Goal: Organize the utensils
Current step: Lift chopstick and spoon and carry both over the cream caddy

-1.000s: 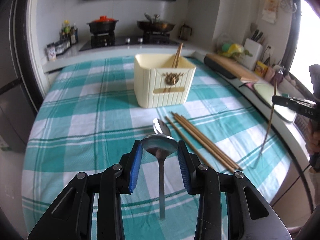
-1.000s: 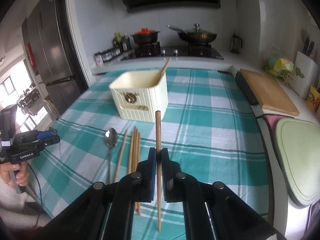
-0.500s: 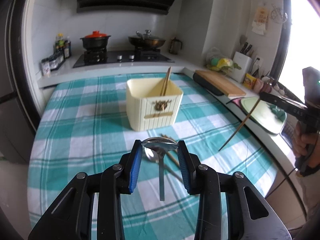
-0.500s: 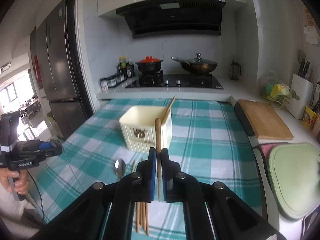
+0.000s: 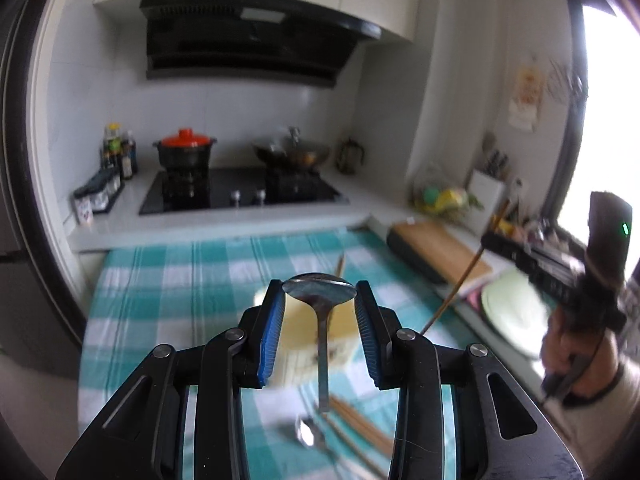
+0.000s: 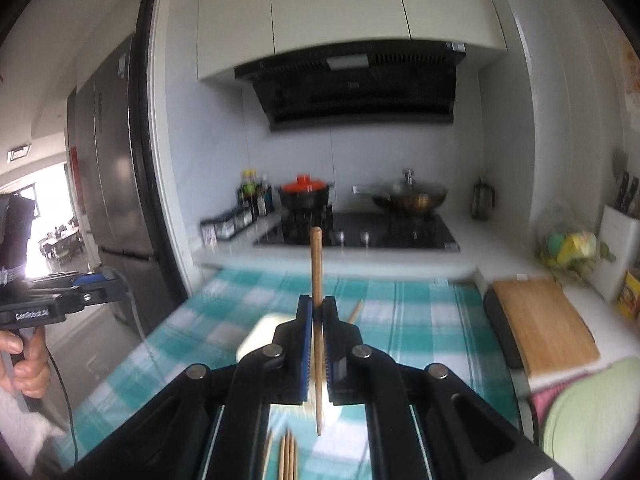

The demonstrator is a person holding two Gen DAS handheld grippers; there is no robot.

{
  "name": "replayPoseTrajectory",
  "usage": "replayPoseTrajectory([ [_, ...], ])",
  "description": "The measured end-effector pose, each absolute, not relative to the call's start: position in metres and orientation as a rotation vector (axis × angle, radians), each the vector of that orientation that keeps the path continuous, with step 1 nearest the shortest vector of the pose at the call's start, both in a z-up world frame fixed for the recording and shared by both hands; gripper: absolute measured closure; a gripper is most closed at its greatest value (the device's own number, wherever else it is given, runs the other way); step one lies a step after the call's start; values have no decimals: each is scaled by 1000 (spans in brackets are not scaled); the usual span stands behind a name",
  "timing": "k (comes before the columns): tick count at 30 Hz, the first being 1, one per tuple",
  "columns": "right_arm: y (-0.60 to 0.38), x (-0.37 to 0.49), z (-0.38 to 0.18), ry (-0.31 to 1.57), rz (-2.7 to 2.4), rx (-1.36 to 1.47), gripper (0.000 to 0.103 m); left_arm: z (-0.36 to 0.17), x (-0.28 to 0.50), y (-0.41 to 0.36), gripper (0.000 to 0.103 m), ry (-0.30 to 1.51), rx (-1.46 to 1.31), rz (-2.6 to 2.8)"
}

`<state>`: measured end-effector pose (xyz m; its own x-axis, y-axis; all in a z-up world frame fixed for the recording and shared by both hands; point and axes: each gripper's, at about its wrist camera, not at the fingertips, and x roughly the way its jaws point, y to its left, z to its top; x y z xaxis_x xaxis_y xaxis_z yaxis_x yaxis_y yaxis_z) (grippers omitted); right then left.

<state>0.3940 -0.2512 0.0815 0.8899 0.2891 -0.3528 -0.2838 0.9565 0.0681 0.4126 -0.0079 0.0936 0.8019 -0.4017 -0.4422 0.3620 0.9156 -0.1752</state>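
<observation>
Utensil box [image 5: 316, 332] sits mid-desk [image 5: 168, 280], one chopstick [image 5: 340, 265] standing in it; loose chopsticks [image 5: 360, 424] and a second spoon [image 5: 306, 432] lie on the desk in front of it. Spoon [image 5: 319, 292] hangs between the left gripper [image 5: 319, 300] jaws above the box; single chopstick [image 6: 316, 276] is upright in the right gripper [image 6: 317, 312]. Stove [image 6: 356, 232] is behind the desk, cutting board [image 6: 544, 320] to its right.

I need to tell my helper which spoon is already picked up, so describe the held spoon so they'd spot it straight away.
Find the checked tablecloth in front of the stove. Above it, the left gripper clamps a metal spoon by its bowl between blue-padded fingers, handle hanging down. The other spoon lies flat on the cloth beside the chopsticks.
</observation>
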Motion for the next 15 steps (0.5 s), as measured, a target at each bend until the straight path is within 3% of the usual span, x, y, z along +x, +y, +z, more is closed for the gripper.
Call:
replayPoseTrajectory([
  [5,-235,432,86,279,301,15,98,89,465,-21,67,445,-106,-334],
  [9,-226,467,61,293,311,25,98,54,509,-31,67,507,-121,-289],
  [15,-227,532,-7,575,357,137,98,-13,553,-40,67,724,-101,-293],
])
